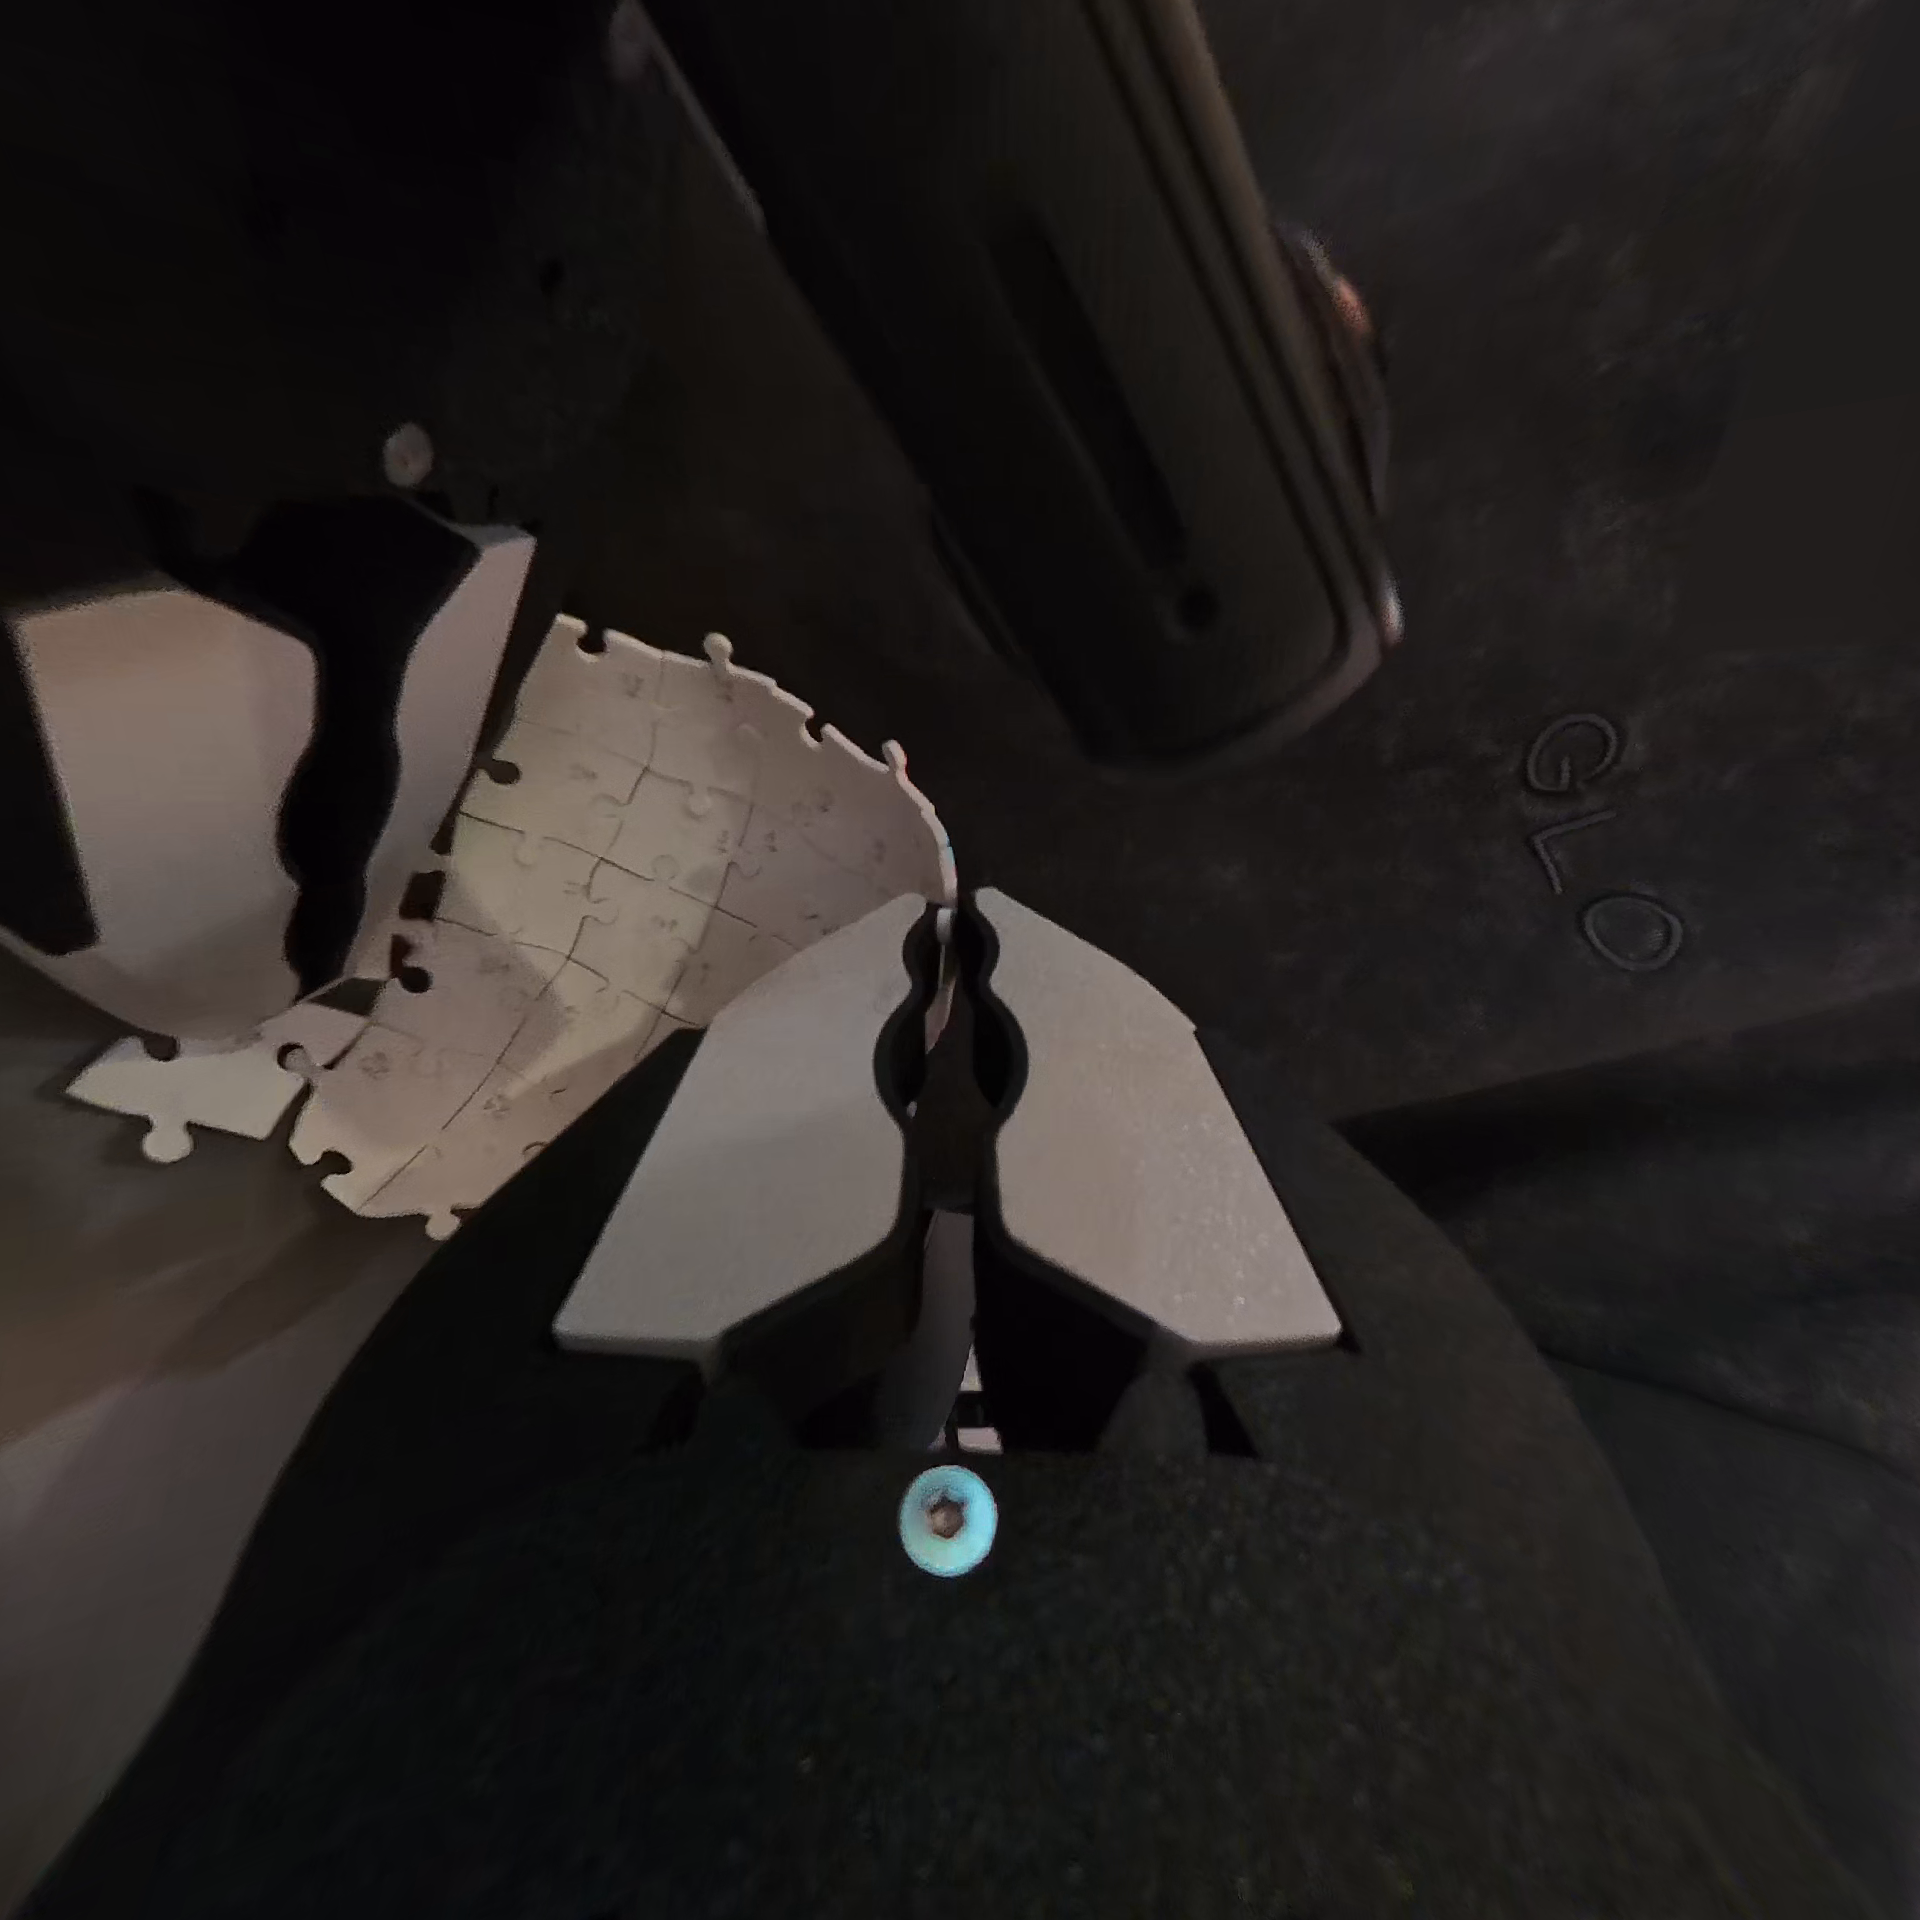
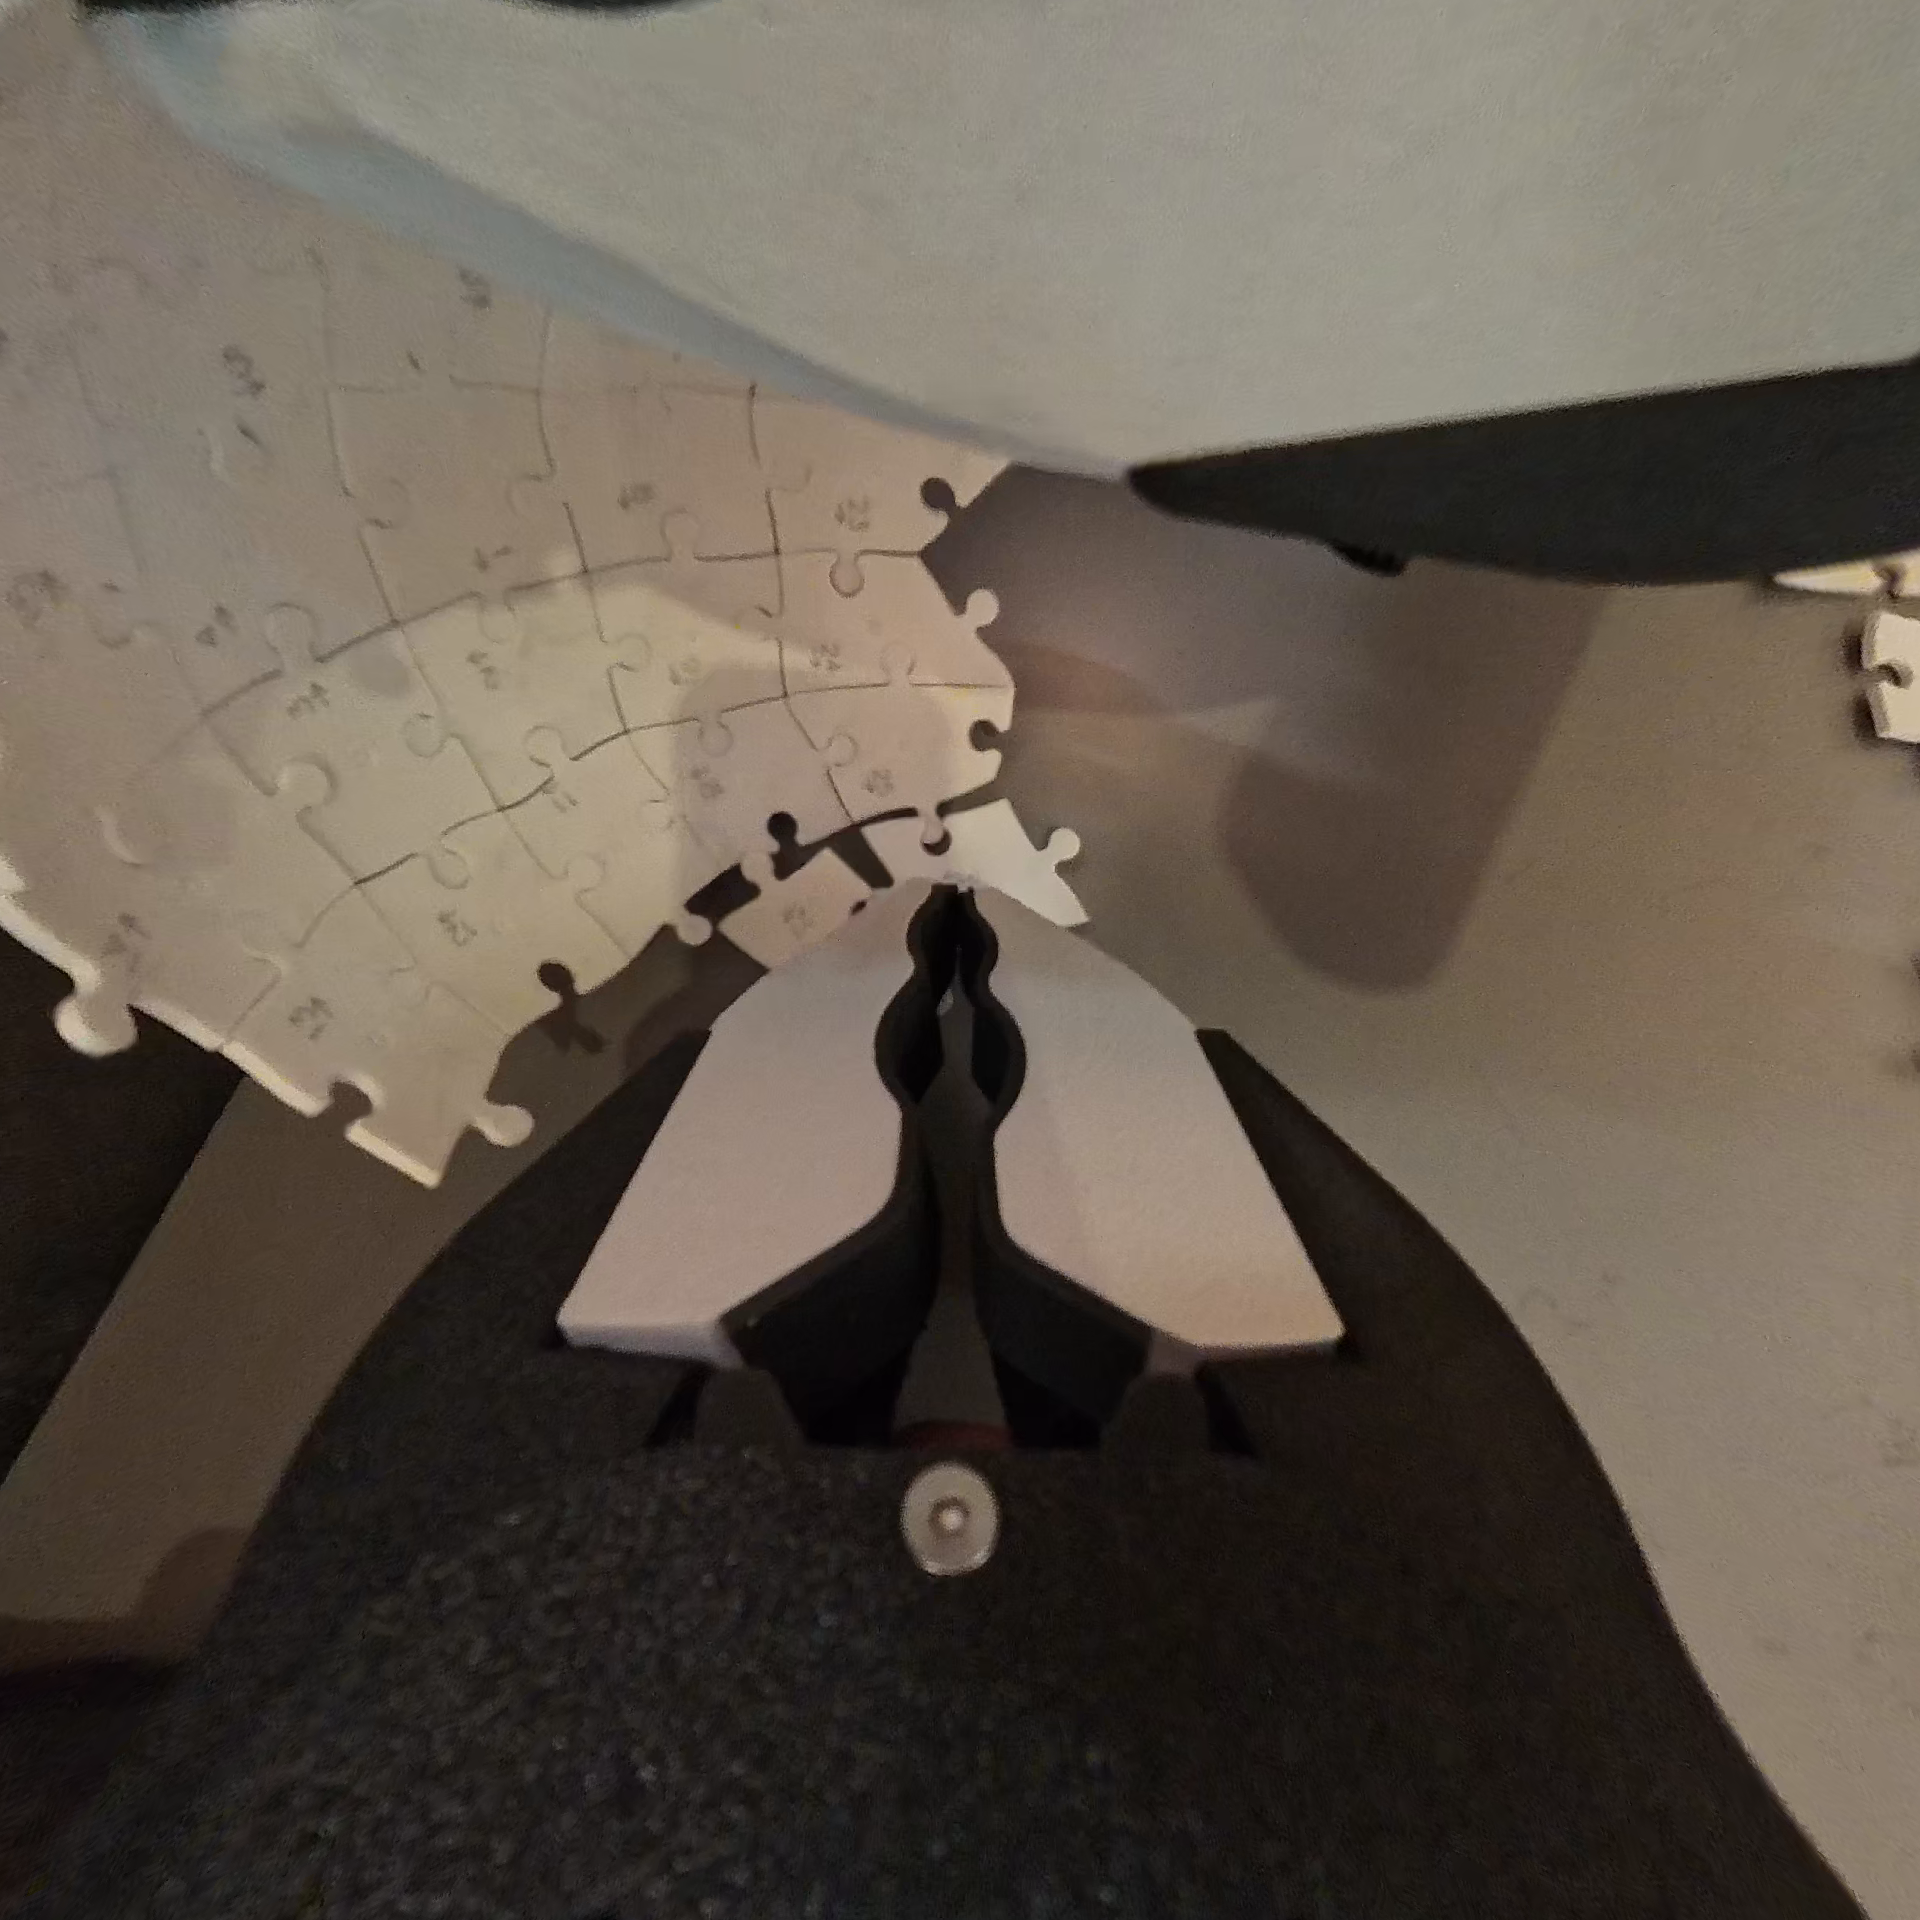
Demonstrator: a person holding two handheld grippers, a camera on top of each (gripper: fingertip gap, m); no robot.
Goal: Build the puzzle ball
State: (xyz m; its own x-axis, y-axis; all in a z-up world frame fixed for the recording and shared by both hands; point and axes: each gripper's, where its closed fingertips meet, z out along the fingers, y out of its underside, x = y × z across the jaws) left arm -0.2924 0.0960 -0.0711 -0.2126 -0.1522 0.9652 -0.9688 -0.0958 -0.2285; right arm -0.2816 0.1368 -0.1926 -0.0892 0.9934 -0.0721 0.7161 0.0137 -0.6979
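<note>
Left gripper (image 1: 951,925) clamped on the rim of the curved shell (image 1: 623,914); right gripper (image 2: 961,914) pinched on a loose piece (image 2: 997,852) at the shell's open notch, tabs not yet seated. Shell held above the table (image 2: 1455,1091), spare pieces (image 2: 1891,675) far off near its right edge. Judgement: align tab to socket before pressing, keep left grip firm so seams don't pop
</note>
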